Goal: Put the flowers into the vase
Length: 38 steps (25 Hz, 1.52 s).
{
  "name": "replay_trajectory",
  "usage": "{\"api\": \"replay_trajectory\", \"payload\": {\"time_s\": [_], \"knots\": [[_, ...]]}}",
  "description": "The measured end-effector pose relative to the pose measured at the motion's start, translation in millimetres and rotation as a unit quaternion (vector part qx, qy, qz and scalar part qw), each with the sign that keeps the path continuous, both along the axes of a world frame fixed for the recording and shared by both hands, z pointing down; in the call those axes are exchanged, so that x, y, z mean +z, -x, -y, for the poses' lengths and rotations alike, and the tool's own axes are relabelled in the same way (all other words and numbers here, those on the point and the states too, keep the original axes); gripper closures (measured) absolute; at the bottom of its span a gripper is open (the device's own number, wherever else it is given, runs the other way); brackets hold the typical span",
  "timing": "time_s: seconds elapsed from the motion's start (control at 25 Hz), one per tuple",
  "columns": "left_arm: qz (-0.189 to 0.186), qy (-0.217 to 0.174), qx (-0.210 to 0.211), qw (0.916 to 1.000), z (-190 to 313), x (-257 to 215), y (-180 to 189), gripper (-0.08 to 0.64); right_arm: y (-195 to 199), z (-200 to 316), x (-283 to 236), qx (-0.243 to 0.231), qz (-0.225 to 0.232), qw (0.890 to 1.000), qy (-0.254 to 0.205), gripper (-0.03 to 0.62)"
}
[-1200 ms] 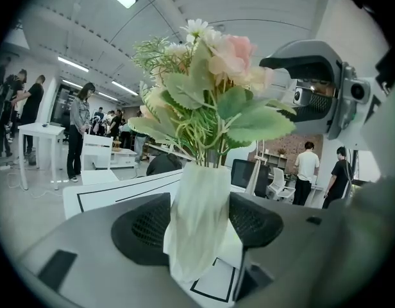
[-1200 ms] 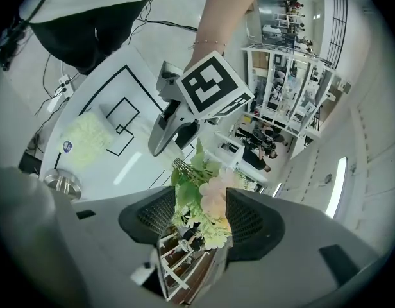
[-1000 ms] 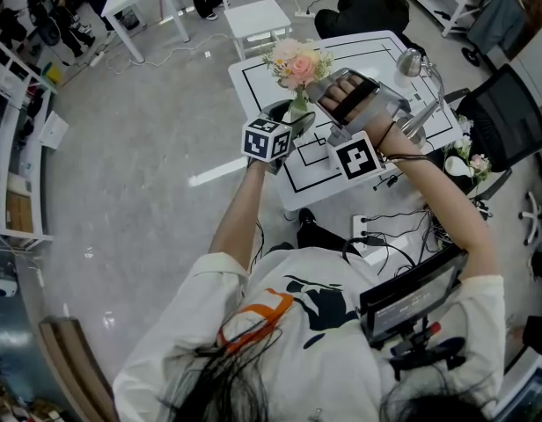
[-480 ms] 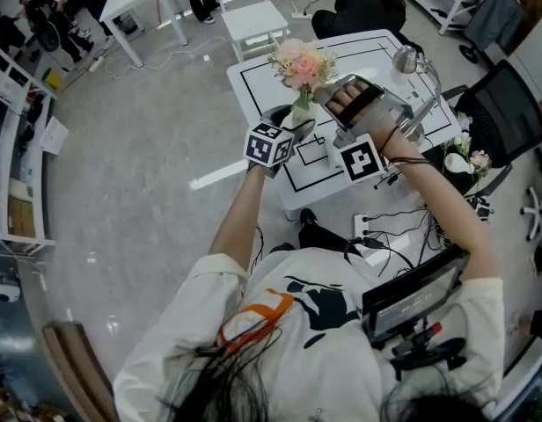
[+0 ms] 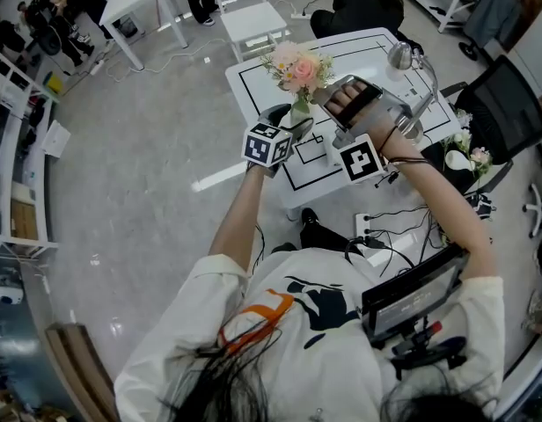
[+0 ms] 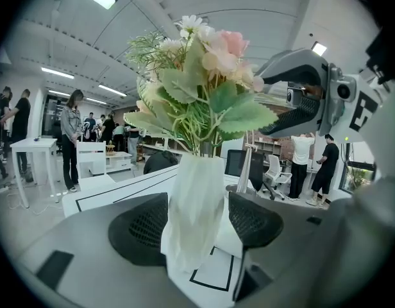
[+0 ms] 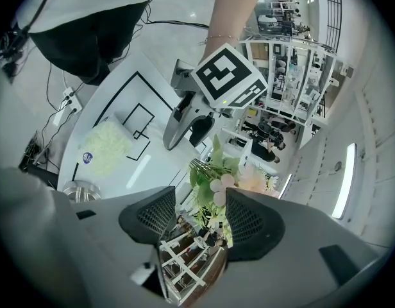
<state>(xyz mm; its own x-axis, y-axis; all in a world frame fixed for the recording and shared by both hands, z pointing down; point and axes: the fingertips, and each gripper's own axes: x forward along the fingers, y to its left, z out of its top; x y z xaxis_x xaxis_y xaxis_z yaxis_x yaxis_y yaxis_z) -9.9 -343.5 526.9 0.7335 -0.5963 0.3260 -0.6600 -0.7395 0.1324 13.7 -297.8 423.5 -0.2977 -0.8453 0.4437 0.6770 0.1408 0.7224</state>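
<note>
A bunch of pink and cream flowers (image 5: 297,67) with green leaves stands upright in a white faceted vase (image 5: 299,108) on the white table (image 5: 359,51). My left gripper (image 5: 293,121) is shut on the vase (image 6: 196,210), one pad on each side of its body. The flowers (image 6: 197,88) rise above it. My right gripper (image 5: 324,86) is level with the flower heads on their right side, also seen as the right gripper (image 6: 261,85) in the left gripper view. Its jaws stand apart. The flowers (image 7: 217,178) sit at their tips, and no pad presses on them.
A silver desk lamp (image 5: 403,55) stands at the table's right edge. A pale green pad (image 7: 108,146) lies on the table top. A black chair (image 5: 504,112) and more flowers (image 5: 469,156) are to the right. A small white table (image 5: 253,16) and people stand beyond.
The right gripper has edged slightly lower beside the flower heads. The left gripper and the vase have stayed where they were.
</note>
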Motion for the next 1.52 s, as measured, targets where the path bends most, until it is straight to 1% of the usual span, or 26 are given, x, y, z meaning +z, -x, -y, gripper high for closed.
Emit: {"api": "replay_trajectory", "payload": {"time_s": [0.24,0.56,0.76,0.92,1.0,1.08,1.12,1.2,1.32,1.4,1.52], "knots": [[0.005,-0.001,-0.002,1.0,-7.0,-2.0,-0.8,0.272,-4.4,-6.9,-1.4,0.004,0.005,1.0,0.0,0.355],[0.008,-0.001,-0.01,0.9999,-19.8,-1.5,10.7,0.272,-2.6,-19.4,-4.7,0.006,0.006,1.0,-0.006,0.356],[0.001,-0.02,-0.019,0.9996,-33.8,-10.5,19.4,0.272,-2.4,-27.7,-8.1,0.01,0.032,0.999,-0.01,0.356],[-0.002,-0.028,-0.022,0.9994,-49.2,-18.0,26.3,0.272,0.6,-38.7,-9.6,0.016,0.058,0.998,-0.008,0.356],[-0.005,-0.033,-0.022,0.9992,-57.5,-23.7,28.3,0.272,4.3,-46.1,-7.1,0.022,0.085,0.996,0.006,0.356],[-0.006,-0.039,-0.02,0.999,-66.9,-29.5,29.3,0.272,8.7,-55.8,-2.1,0.029,0.121,0.992,0.031,0.356],[-0.005,-0.043,-0.018,0.9989,-72.1,-32.2,29.3,0.272,8.6,-60.3,-0.2,0.035,0.131,0.99,0.039,0.356],[-0.003,-0.052,-0.014,0.9985,-82.4,-38.0,29.0,0.272,4.5,-67.3,-0.1,0.048,0.135,0.989,0.042,0.356],[0.001,-0.065,-0.012,0.9978,-95.4,-45.4,29.3,0.272,0.0,-76.1,-6.2,0.063,0.138,0.988,0.034,0.356],[-0.003,-0.069,-0.012,0.9976,-103.0,-48.7,28.9,0.272,-0.7,-82.9,-8.7,0.066,0.142,0.987,0.032,0.356],[-0.012,-0.073,-0.012,0.9972,-114.3,-53.6,26.9,0.272,-3.8,-92.2,-4.8,0.075,0.148,0.985,0.042,0.356]]}}
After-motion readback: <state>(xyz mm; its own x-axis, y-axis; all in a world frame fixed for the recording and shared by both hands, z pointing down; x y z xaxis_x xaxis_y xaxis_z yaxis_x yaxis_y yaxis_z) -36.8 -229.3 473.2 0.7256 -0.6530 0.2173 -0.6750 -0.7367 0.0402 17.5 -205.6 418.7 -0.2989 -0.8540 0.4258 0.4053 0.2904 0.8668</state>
